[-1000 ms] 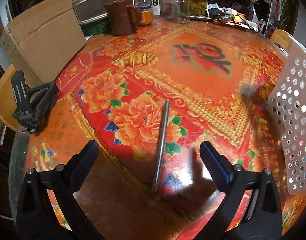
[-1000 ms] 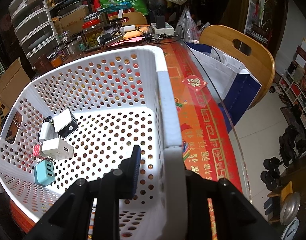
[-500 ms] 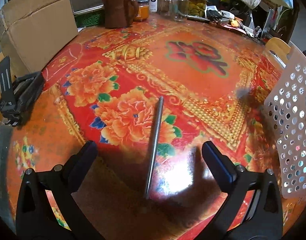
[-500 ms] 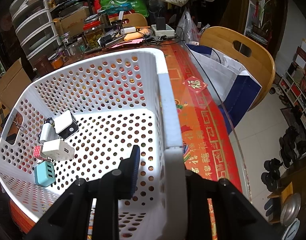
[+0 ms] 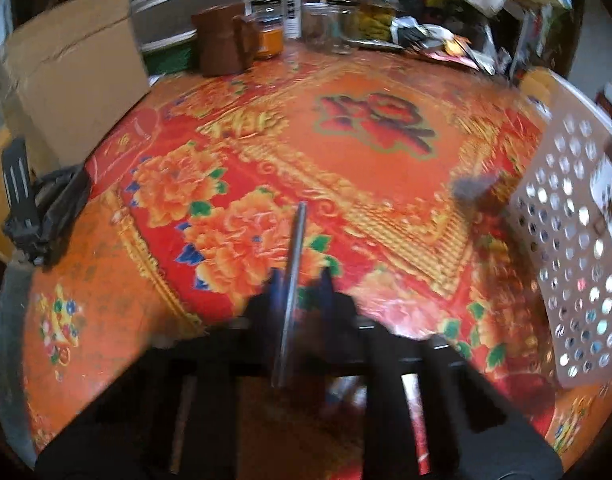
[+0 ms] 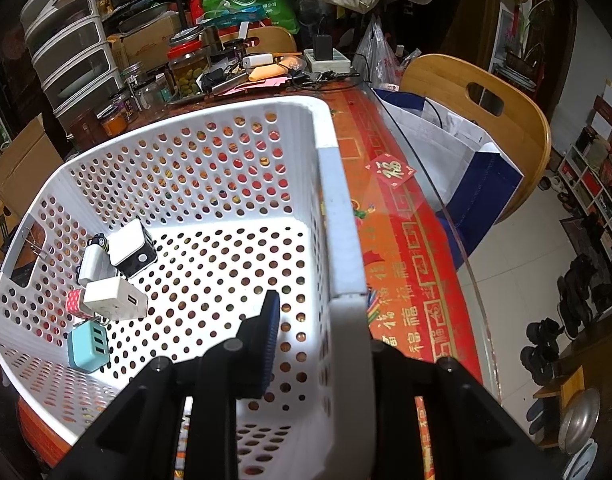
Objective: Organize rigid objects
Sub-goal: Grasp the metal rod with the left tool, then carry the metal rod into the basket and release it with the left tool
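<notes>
A thin grey metal rod (image 5: pixel 296 248) lies on the red flowered tablecloth (image 5: pixel 365 168), pointing away from me. My left gripper (image 5: pixel 300 284) is down over its near half, its jaws closing with the rod pinched between them; the view is blurred. The white perforated basket (image 5: pixel 577 240) stands at the right. In the right wrist view my right gripper (image 6: pixel 321 320) is shut on the basket's near right wall (image 6: pixel 337 208), one finger (image 6: pixel 268 340) inside and the other hidden outside. Several chargers lie in the basket's left corner, among them a white one (image 6: pixel 114 298) and a teal one (image 6: pixel 88 344).
A cardboard box (image 5: pixel 70 92) and a black folding stand (image 5: pixel 38 216) sit at the table's left edge. A brown mug (image 5: pixel 222 40) and jars (image 5: pixel 369 12) crowd the far side. A wooden chair (image 6: pixel 477 120) with a white-and-blue bag (image 6: pixel 465 160) stands beyond the glass table edge.
The left jaws stood wide apart on either side of the rod; now they have come together on it. The right gripper and basket have not moved.
</notes>
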The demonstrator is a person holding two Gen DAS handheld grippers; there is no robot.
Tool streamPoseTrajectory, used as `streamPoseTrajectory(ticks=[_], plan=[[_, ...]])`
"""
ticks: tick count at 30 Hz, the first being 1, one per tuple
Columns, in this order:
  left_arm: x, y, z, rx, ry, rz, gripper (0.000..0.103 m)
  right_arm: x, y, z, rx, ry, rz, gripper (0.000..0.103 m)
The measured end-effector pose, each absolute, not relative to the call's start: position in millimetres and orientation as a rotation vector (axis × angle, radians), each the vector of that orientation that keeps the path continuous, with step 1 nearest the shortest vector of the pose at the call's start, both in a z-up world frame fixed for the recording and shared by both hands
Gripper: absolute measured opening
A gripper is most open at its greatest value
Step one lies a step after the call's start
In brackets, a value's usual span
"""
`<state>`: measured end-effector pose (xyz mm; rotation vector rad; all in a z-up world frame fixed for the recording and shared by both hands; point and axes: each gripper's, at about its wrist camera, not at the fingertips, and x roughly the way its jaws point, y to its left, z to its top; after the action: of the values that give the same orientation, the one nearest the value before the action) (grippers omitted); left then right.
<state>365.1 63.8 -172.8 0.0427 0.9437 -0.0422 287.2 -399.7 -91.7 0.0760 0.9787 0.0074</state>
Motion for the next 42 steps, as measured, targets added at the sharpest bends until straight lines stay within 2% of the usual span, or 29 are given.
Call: streamPoseTrajectory(ticks=[3,14,24,31,42], plan=[[359.7,48.9,-172.6,0.127,0.933,-0.007,0.005,287.3,-399.6,-91.6,0.075,0.977,0.007,0.022],[343.1,63.3,-143.6,0.058,0.845,-0.012,0.005,287.9,-399.3,-90.3,0.076,0.975,0.013,0.022],[332.0,70.5,-119.0,0.117,0.81,0.068,0.005,287.2,-398.4,-89.8,0.078,0.969,0.014,0.022],[312.8,49.7,-63.7,0.12,0.743,0.037,0.005,287.2,-398.3,-89.8,0.076,0.969,0.014,0.022],[283.4,-56.8,21.0,0.193,0.619,-0.159,0.005,287.0,-398.6,-90.2,0.085,0.963,0.012,0.022]])
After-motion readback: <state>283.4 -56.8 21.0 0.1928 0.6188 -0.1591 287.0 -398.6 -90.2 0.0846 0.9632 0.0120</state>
